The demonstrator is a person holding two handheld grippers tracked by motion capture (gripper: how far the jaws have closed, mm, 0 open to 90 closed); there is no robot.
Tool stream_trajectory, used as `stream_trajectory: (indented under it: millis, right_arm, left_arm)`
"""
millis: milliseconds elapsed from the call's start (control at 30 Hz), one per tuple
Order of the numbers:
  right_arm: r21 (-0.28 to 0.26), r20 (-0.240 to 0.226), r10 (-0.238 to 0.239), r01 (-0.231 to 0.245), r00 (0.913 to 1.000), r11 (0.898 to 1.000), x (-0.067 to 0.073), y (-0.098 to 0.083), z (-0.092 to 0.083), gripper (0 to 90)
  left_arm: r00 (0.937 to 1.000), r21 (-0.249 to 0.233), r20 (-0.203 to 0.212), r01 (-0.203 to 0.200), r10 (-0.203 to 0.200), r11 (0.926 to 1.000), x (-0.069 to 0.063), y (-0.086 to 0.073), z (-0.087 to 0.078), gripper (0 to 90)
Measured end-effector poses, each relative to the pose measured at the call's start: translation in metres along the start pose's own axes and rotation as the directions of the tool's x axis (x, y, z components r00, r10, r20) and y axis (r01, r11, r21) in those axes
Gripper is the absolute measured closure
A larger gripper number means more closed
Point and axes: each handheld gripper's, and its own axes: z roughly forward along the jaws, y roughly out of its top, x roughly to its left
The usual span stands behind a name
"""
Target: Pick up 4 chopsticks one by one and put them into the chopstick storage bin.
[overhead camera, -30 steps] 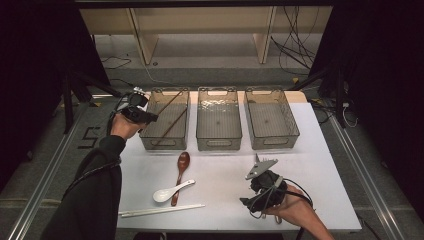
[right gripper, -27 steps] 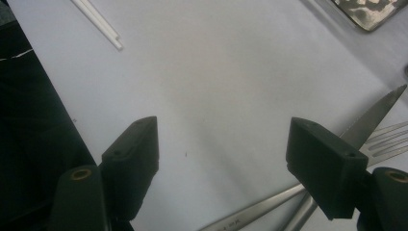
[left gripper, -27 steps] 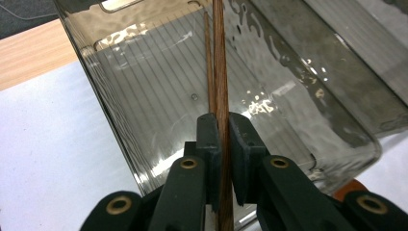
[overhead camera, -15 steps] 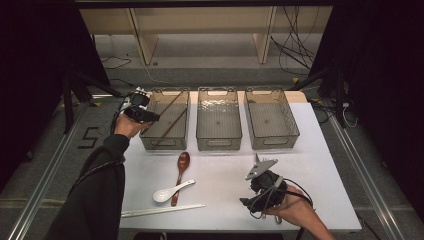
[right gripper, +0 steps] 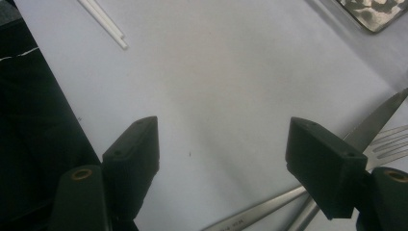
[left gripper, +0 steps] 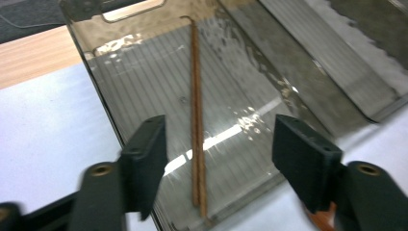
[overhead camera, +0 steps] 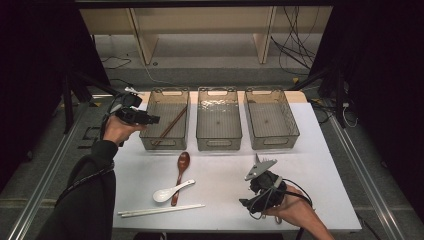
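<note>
A pair of brown chopsticks lies loose on the floor of the left clear bin, slanting from its front left to its back right. My left gripper hovers at that bin's left rim, pointing in over it. Its jaws have just been opening and stand apart with nothing pressed between the pads; the chopsticks rest below them. My right gripper sits low over the table's front right, open, above bare white tabletop.
Two more clear bins, middle and right, stand in a row. A wooden spoon, a white spoon and white chopsticks lie front left. A metal knife and fork lie beside the right gripper.
The left gripper's jaws have spread apart over the left bin, and the hand has shifted slightly. The right hand and the utensils on the table have stayed put.
</note>
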Motion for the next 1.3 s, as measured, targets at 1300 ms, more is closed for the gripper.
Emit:
stream_trajectory:
  millis: [1300]
  right_arm:
    - [-0.004, -0.007, -0.01, 0.01, 0.9999, 1.0, 0.004, 0.001, 0.001, 27.9]
  left_arm:
    - [0.9361, 0.157, 0.212, -0.316, 0.281, 0.9357, -0.097, -0.121, -0.053, 18.2]
